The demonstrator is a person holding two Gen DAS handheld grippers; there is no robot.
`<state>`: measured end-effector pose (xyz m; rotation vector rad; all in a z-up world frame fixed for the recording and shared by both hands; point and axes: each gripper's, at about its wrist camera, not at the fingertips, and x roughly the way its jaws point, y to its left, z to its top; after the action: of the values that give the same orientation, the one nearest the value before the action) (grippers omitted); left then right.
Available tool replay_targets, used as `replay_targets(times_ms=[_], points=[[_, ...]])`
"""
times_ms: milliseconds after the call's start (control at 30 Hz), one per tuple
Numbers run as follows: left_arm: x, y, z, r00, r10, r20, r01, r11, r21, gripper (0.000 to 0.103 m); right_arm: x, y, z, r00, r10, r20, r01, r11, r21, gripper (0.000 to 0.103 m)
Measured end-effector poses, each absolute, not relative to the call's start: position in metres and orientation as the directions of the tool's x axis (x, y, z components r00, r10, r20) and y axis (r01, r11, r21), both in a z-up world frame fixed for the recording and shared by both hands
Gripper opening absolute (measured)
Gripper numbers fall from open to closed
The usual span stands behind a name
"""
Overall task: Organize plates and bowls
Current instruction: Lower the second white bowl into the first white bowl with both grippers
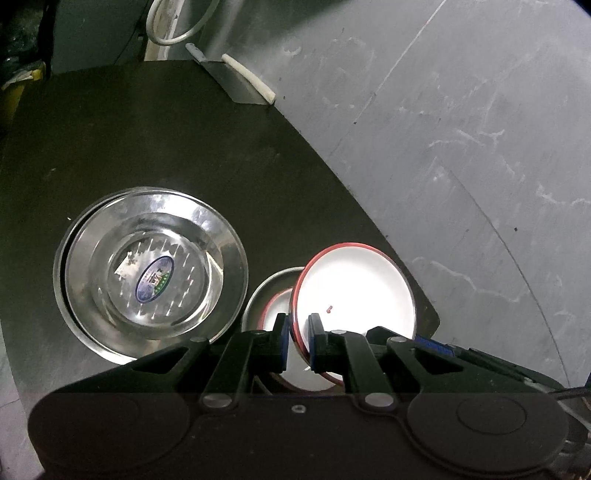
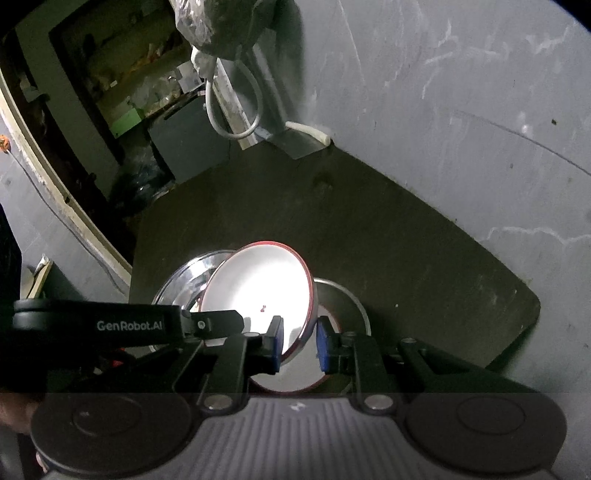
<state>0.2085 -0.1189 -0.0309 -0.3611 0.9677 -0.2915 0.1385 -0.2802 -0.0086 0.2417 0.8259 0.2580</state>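
- Left gripper [image 1: 298, 341], lower centre of the left wrist view: its blue-padded fingers [image 1: 282, 332] are sitting on either side of the near rim of the red-rimmed white plate [image 1: 354, 284], pads against the edge, clamping it.
- Right gripper [image 2: 300, 341], lower centre of the right wrist view: its fingers [image 2: 276, 341] are straddling the lower right edge of the same red-rimmed white plate [image 2: 258, 288]; the left pad is lying close against the plate's face, while a gap is showing between the plate's underside and the right pad, so whether it is grasping cannot be told.
- The plate is being held tilted, raised off the tabletop [image 1: 147, 140], in the lower centre of both views; a small red speck is showing on its white face.
- Steel bowl [image 1: 266, 295], directly under the tilted plate: it is holding another red-rimmed white dish [image 1: 275, 314], mostly covered.
- Stacked steel dishes [image 1: 151, 273], middle left of the left wrist view: they are resting on the dark tabletop just beside the steel bowl, nested slightly off-centre, with an oval label in the innermost one.
- Cleaver [image 1: 236, 83], upper centre of the left wrist view: it is lying at the tabletop's far edge against the grey wall [image 1: 461, 129].
- White hose loop [image 1: 173, 26], top of frame: it is hanging beyond the tabletop.
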Motion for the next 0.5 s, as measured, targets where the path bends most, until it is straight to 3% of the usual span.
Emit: replay_targets(times_ms=[500], points=[[0.2150,-0.1248,-0.0402,0.488,-0.371,-0.790,0.072,0.919,-0.388,0.011,0.1398,-0.2787,-0.0187,0.586,0.314,-0.747,-0.111,0.944,0.310,0.021]])
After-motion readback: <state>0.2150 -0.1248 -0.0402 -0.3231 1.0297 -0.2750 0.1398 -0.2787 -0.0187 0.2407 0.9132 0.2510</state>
